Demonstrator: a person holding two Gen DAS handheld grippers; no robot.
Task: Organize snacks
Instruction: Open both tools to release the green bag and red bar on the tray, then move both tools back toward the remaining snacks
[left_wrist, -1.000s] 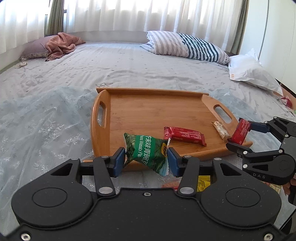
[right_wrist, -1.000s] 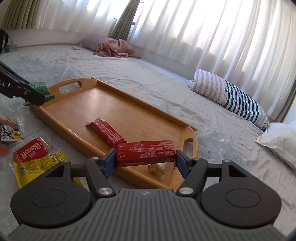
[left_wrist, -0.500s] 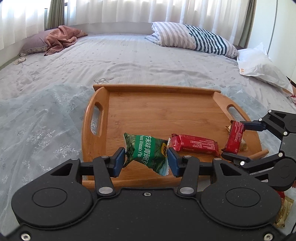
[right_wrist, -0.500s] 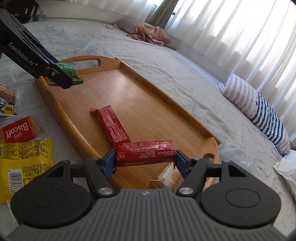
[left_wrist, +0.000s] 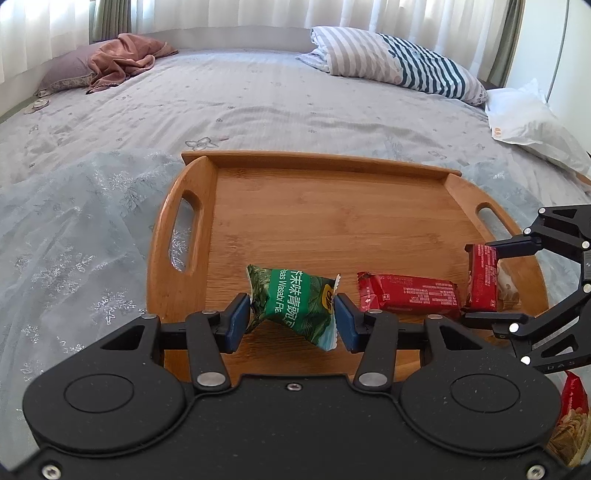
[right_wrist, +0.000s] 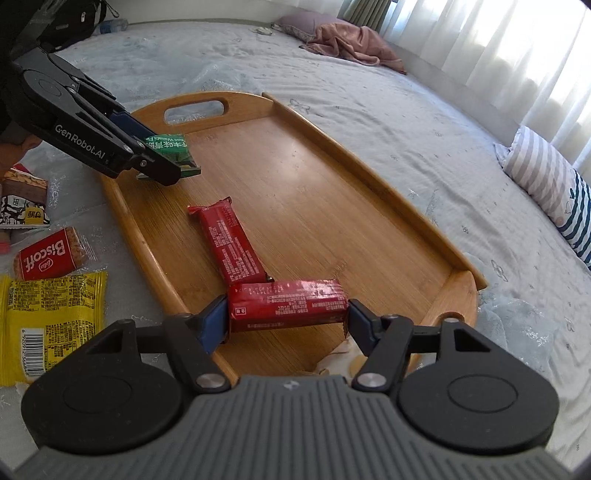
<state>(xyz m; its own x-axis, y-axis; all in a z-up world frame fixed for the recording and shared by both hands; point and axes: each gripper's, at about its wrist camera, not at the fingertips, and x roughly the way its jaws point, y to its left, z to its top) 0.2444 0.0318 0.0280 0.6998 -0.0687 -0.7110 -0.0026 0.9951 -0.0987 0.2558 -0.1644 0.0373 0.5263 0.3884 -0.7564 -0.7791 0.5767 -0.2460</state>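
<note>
A wooden tray (left_wrist: 332, 206) (right_wrist: 332, 192) lies on the bed. My left gripper (left_wrist: 292, 322) is shut on a green wasabi-pea packet (left_wrist: 295, 301) and holds it just above the tray's near left part; the packet also shows in the right wrist view (right_wrist: 170, 146). My right gripper (right_wrist: 286, 321) is shut on a red snack bar (right_wrist: 288, 304) low over the tray's right end, also seen in the left wrist view (left_wrist: 482, 277). Another red bar (left_wrist: 406, 295) (right_wrist: 229, 243) lies flat on the tray. A pale snack (left_wrist: 506, 284) (right_wrist: 340, 356) lies by the right handle.
Loose snacks lie on the bed beside the tray: a Biscoff pack (right_wrist: 48, 254), a yellow packet (right_wrist: 48, 317), a brown-and-white pack (right_wrist: 22, 199) and a red packet (left_wrist: 570, 417). A striped pillow (left_wrist: 399, 62), a white bag (left_wrist: 524, 118) and a pink cloth (left_wrist: 118, 61) lie further back.
Both grippers have moved in over the tray with their snacks. The right gripper's red bar has come down close to the lying red bar.
</note>
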